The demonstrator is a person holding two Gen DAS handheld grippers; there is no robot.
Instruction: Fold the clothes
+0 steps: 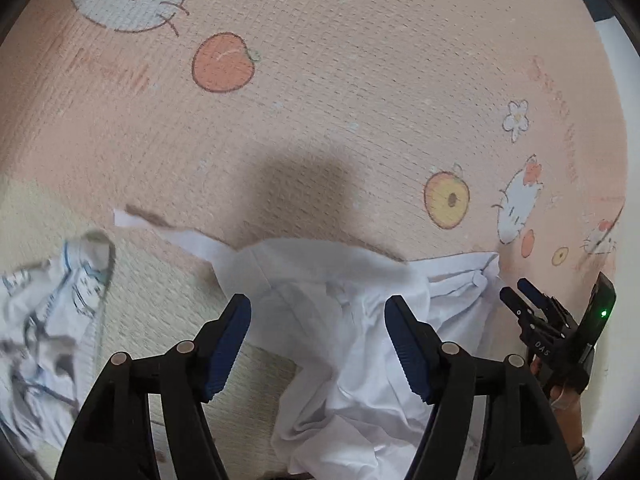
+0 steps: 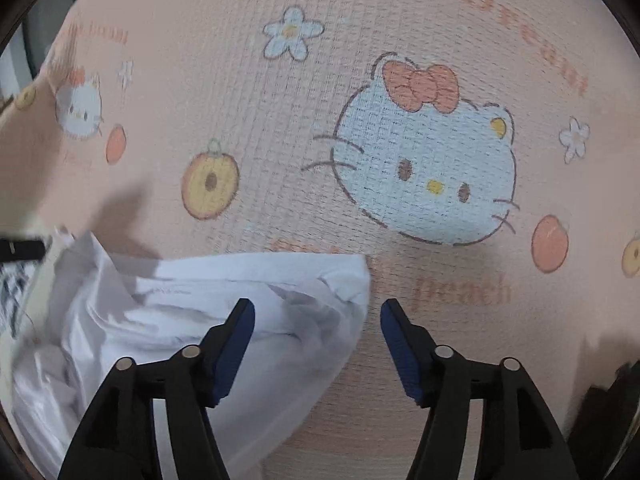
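Here the white garment (image 1: 352,320) lies rumpled on the pink cartoon-print mat (image 1: 320,100), bunched in soft ridges with a narrow strip trailing off to the far left. Both tongs stand wide open and hold nothing: the left tongs (image 1: 318,344) hang right over the middle of the cloth, while the right tongs (image 2: 318,344) hover at its right edge, one finger over fabric and the other over bare mat. A second, blue-patterned garment (image 1: 48,320) sits crumpled well to the left, apart from the white one.

The white piece is not flat, so folding well likely means finding a true edge or corner rather than pinching a loose ridge. Each pair of tongs should close on a single layer at opposite ends, then draw the cloth taut and low over the mat so the creases fall out.
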